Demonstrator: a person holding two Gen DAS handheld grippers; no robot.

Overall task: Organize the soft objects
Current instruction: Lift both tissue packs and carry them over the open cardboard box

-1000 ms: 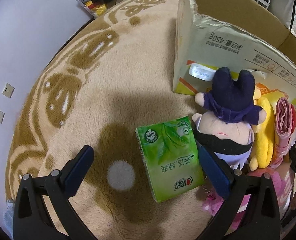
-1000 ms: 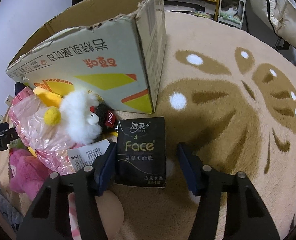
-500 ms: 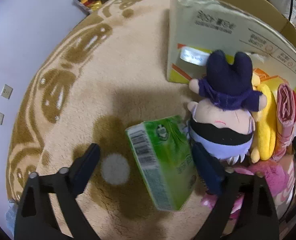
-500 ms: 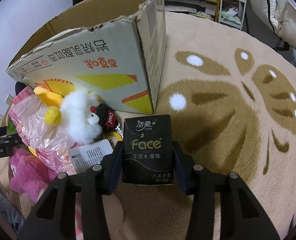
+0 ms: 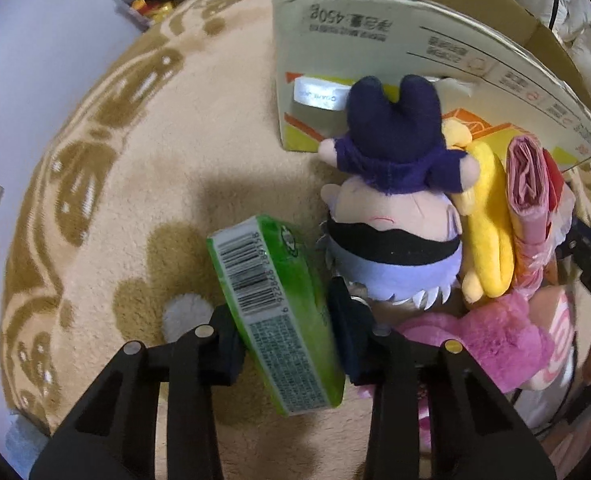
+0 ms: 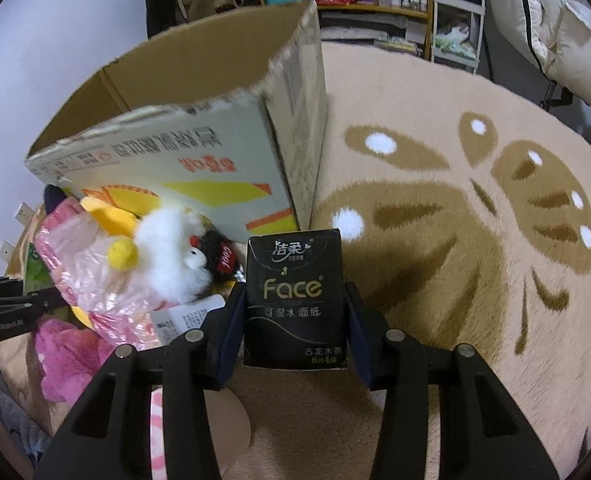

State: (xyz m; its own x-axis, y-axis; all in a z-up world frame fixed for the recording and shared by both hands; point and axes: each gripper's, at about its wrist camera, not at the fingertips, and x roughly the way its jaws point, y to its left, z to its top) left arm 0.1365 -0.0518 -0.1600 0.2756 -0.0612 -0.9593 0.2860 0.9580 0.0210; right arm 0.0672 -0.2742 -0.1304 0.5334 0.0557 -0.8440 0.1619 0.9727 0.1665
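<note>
In the left wrist view, the left gripper (image 5: 285, 330) sits low in the centre of the frame. Its jaws have just been closing and now pinch a green tissue pack (image 5: 273, 312) between them, tilted onto its edge so the barcode side faces up. The pack stands over the tan patterned rug (image 5: 155, 168). Just right of it lies a plush doll in a dark purple hat (image 5: 391, 208), and beyond that a yellow plush (image 5: 485, 224), a rolled pink plastic bag (image 5: 529, 184) and a pink fluffy toy (image 5: 475, 340) at lower right. An open cardboard box (image 5: 375, 40) fills the upper right, its printed side touching the doll's hat.

In the right wrist view, the right gripper (image 6: 293, 324) holds the lower centre, its jaws pressed against both sides of a black tissue pack (image 6: 293, 292) (the gold word "Face" reads upright). The pack sits upright just below the near corner of the box. A white fluffy toy (image 6: 167, 248) rests on the pink bag at middle left.
</note>
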